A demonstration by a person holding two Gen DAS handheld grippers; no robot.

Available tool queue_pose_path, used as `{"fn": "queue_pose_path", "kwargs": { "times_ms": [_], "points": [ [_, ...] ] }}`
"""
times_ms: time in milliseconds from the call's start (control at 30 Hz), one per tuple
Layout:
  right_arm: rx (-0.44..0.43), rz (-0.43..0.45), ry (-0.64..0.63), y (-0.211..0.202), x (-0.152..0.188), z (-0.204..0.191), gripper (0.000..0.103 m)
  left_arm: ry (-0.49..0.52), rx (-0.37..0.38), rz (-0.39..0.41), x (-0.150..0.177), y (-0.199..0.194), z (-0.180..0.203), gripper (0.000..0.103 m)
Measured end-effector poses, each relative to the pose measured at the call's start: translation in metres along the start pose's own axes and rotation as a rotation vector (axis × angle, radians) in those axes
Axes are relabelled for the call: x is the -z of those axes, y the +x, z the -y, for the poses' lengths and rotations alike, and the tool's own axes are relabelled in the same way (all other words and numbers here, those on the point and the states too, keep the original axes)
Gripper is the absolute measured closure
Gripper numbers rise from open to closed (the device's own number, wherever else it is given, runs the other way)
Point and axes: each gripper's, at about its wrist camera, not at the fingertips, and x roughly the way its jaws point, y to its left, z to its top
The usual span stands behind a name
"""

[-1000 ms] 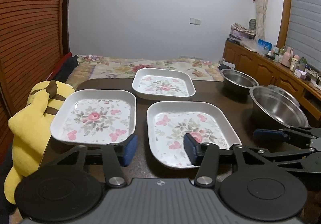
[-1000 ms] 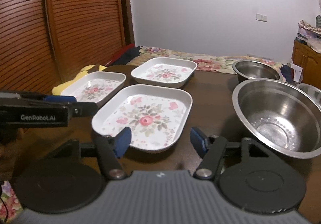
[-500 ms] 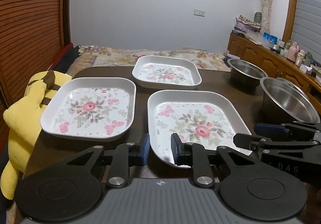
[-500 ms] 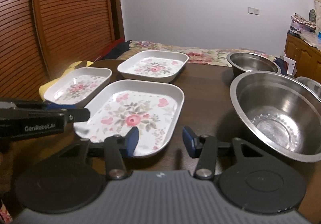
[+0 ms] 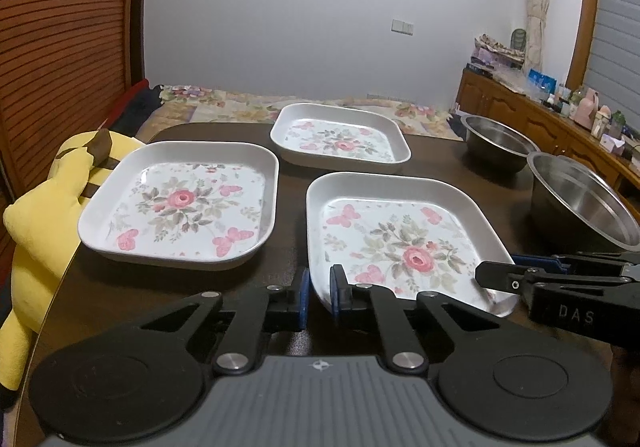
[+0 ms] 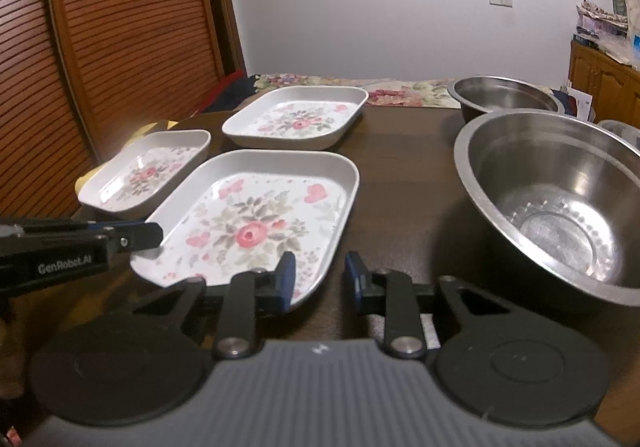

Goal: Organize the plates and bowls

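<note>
Both grippers narrowed: left gripper (image 5: 318, 287) clamps plate (image 5: 400, 243) rim; right gripper (image 6: 320, 279), "DAS", closing, seemingly ungripped.

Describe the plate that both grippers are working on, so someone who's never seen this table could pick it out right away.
On the dark wooden table lie three floral plates left of the steel bowls. It is the nearest plate, beside the largest bowl. Only it has the left gripper shut on its near corner and the right gripper closing around its edge.
</note>
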Motion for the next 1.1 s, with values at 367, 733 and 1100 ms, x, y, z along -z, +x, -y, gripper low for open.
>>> {"fn": "queue_pose_path", "kwargs": {
  "times_ms": [367,733,1100],
  "points": [
    [-0.053,0.003,0.039,-0.001,0.001,0.007,0.086,-0.022,0.018,0.025,0.004,-0.012,-0.005,0.092],
    [-0.127,0.037,0.106,-0.037,0.015,0.02,0.086,-0.019,0.05,0.081,0.019,-0.055,0.01,0.092],
    [-0.159,0.054,0.143,-0.07,0.035,0.033,0.086,-0.017,0.082,0.078,0.047,-0.084,0.026,0.091]
  ]
}}
